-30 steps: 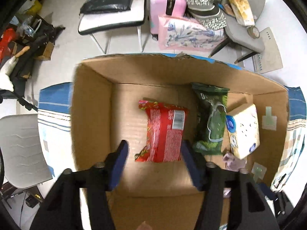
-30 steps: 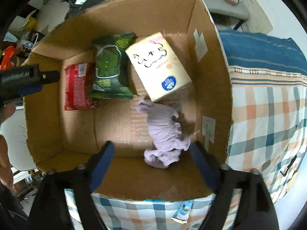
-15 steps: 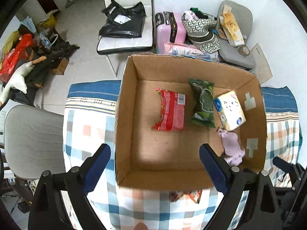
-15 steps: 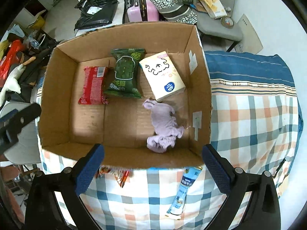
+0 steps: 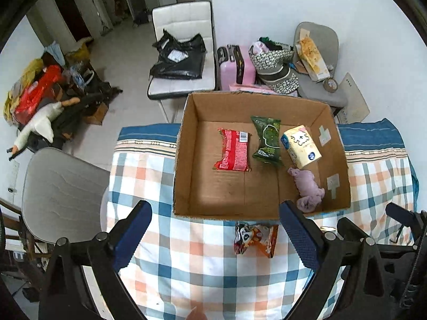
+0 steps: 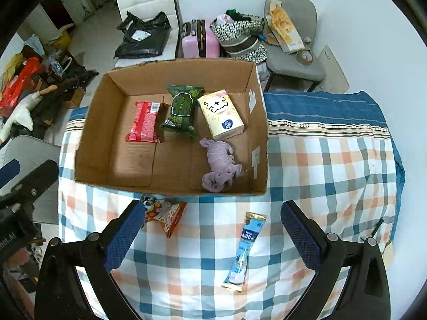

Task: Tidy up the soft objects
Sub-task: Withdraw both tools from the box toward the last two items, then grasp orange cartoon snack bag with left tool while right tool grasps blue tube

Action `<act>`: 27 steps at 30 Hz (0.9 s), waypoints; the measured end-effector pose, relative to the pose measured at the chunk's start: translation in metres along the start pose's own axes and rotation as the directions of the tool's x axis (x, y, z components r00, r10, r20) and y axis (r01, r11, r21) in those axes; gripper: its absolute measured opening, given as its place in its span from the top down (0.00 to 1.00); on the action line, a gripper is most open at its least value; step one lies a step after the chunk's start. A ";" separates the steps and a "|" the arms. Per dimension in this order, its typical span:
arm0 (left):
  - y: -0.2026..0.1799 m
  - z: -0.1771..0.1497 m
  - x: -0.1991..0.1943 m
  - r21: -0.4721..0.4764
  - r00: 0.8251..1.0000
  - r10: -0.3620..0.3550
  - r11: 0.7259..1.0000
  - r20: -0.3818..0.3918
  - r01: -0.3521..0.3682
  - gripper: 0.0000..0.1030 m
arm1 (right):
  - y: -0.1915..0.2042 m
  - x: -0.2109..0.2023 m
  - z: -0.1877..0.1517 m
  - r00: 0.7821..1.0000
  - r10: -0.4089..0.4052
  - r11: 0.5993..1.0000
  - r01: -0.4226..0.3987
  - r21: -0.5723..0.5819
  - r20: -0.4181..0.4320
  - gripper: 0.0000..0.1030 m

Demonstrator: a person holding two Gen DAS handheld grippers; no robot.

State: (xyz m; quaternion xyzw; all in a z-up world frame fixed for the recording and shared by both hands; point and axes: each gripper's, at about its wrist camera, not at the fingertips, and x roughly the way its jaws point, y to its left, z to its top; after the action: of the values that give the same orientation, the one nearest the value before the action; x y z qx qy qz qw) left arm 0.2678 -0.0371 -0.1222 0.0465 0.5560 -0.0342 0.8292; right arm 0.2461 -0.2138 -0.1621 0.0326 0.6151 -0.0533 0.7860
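orange snack bag lay on checked worktop just outside box near edge | looked light, crinkly, slippery; best pinched across its puffed middle | stick sachet beside | left tool, right tool spread, empty

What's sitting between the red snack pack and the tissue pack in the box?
The green snack pack lies between the red snack pack and the tissue pack, its edges touching or overlapping both. The right wrist view shows it best.

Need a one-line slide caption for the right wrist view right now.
Open right gripper above checked cloth; orange snack and blue sachet lie outside the cardboard box.
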 end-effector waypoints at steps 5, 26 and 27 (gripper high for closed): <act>-0.003 -0.016 -0.021 -0.007 1.000 -0.010 1.000 0.015 0.010 0.05 | -0.003 -0.025 -0.015 0.999 0.025 1.000 -0.025 -0.001 0.020 0.00; -0.017 -0.078 0.033 -0.043 0.983 -0.036 0.999 -0.181 0.028 0.05 | -0.102 0.063 -0.092 0.976 0.094 0.975 -0.051 0.218 -0.195 0.00; -0.023 -0.081 0.051 -0.035 0.975 -0.046 0.999 -0.218 0.039 0.05 | -0.108 0.081 -0.098 0.967 0.115 0.968 -0.058 0.245 -0.226 0.00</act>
State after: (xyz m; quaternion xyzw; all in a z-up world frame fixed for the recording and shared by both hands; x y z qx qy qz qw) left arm 0.2102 -0.0513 -0.2011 0.0254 0.6450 -0.0383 0.7628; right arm 0.1575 -0.3130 -0.2623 0.1590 0.6921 -0.0874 0.6986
